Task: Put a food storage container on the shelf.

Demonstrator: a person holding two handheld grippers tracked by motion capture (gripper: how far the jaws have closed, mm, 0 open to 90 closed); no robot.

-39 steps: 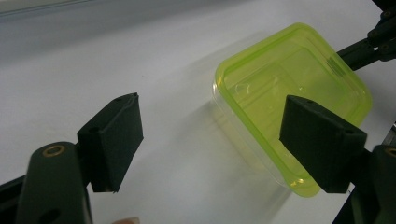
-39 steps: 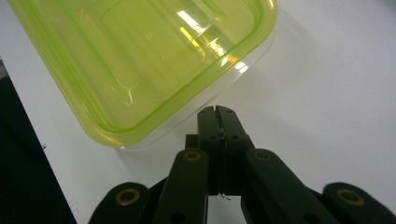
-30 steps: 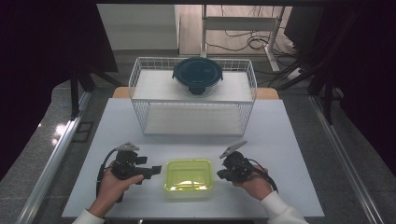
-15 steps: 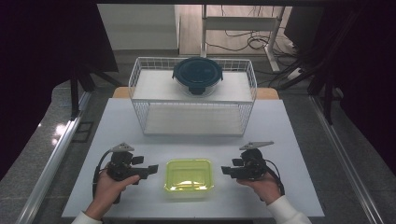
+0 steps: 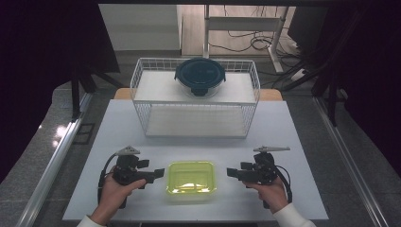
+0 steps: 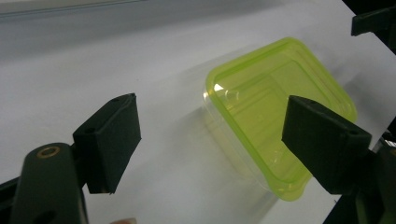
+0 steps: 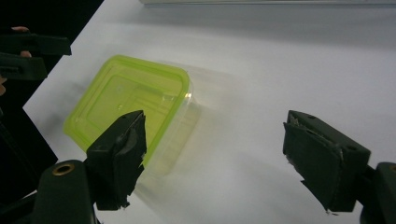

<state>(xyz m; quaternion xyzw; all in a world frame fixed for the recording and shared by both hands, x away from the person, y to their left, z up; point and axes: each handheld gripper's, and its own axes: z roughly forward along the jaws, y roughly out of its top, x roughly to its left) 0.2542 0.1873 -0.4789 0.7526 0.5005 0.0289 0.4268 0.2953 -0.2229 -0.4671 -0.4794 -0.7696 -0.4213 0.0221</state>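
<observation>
**Two spread tools flank a green-lidded container at the desk's near edge**

A clear rectangular container with a yellow-green lid (image 5: 190, 179) sits flat on the white desk (image 5: 293, 127), close to the near edge and roughly midway between the left and right edges. Its lid is on.

The left tool (image 5: 153, 175) lies just beside the container's left side, held in the person's left hand (image 5: 113, 196), and points toward the container. In the left gripper view its two black jaws stand wide apart, with the container (image 6: 275, 112) lying beyond and between them; one jaw overlaps the container's near corner in that view, but I cannot tell whether it touches. Nothing is pinched.

The right tool (image 5: 234, 173) is near the container's right side, held in the person's right hand (image 5: 272, 194), and also points inward at it. From above, a gap of bare desk shows between the tool's tip and the lid. In the right gripper view its jaws are likewise spread wide and hold nothing; the container (image 7: 128, 105) lies ahead of one jaw, with the other tool's jaws visible beyond at the desk's edge.

Toward the far edge of the desk stands a white wire basket rack (image 5: 196, 120). A round container with a dark blue lid (image 5: 200, 77) rests on its upper level, well apart from both tools.
</observation>
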